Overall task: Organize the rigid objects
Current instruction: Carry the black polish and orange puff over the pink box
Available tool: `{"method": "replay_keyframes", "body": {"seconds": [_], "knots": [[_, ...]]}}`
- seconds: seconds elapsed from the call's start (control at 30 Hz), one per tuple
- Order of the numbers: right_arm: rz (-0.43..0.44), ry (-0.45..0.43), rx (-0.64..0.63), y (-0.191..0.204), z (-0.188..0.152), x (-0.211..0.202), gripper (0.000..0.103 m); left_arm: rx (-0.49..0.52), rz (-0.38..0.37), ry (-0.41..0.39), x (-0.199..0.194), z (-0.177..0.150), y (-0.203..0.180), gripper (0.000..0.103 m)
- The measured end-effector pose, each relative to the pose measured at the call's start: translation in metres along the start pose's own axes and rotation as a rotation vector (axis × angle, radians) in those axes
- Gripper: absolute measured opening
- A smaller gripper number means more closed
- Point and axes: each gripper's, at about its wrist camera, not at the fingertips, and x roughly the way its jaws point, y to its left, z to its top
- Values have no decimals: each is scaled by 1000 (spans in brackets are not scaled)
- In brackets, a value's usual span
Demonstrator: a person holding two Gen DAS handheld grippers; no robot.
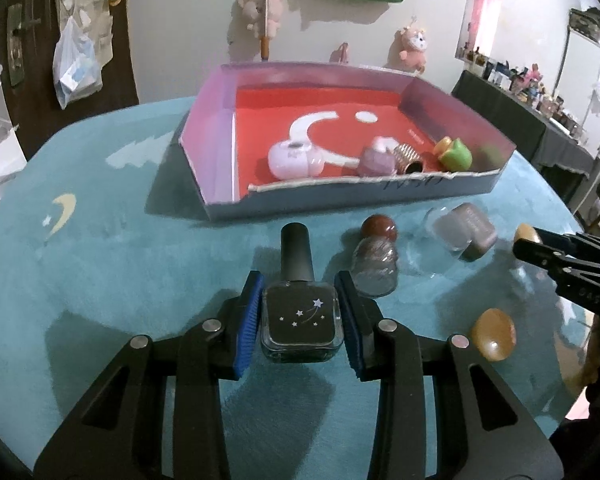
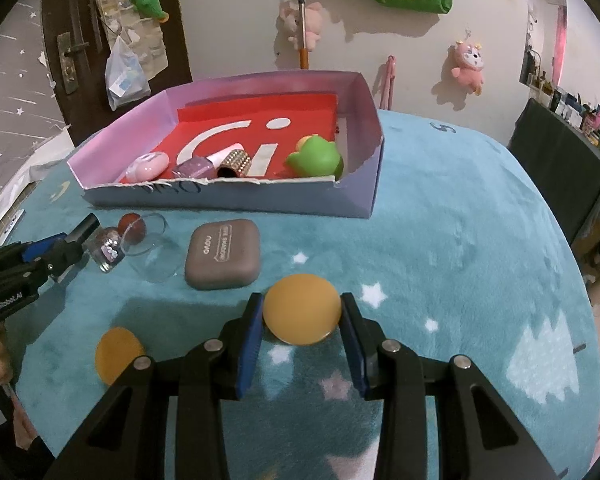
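- Left gripper (image 1: 302, 318) jaws clamp our dark nail-polish bottle (image 1: 300, 312) on the teal worktop (image 1: 120, 280)
- Right gripper (image 2: 302, 320) jaws pinch an orange ball (image 2: 302, 308)
- Pick step; next we judge both need lifting over the near wall into the box (image 2: 236, 200)

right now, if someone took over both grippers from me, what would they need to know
Left gripper: shut on the black nail polish bottle, which is on the teal mat.
Right gripper: shut on an orange ball, also at mat level.
Already in the box: pink case, purple bottle, studded gold tube, green toy.
Not yet in, on the mat: second orange ball, grey case, clear glass cup, glitter bottle, red ball.
Next, probably: carry both held items into the box.
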Motion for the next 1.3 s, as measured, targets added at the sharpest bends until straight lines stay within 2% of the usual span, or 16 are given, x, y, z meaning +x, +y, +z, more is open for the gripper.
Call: {"method": "replay_keyframes", "body": {"seconds": [0.13, 0.3, 0.43, 0.5, 0.67, 0.87, 1.1, 1.3], "knots": [[25, -32, -8, 2, 10, -8, 40, 23, -22, -51, -14, 15, -7, 34], [59, -86, -46, 10, 44, -16, 40, 54, -90, -103, -17, 52, -18, 34], [99, -94, -86, 16, 83, -8, 40, 103, -136, -70, 7, 89, -28, 34], [108, -76, -108, 18, 103, 5, 40, 126, -141, -45, 25, 106, -32, 34], [112, 37, -146, 20, 142, 50, 40, 175, -132, 47, 76, 139, -40, 34], [86, 184, -163, 16, 164, 102, 40, 197, -105, 164, 127, 158, -41, 34], [55, 307, -204, 20, 170, 137, 40, 197, -114, 264, 153, 160, -42, 34], [38, 349, -222, 23, 174, 148, 40, 215, -95, 272, 156, 160, -44, 34]]}}
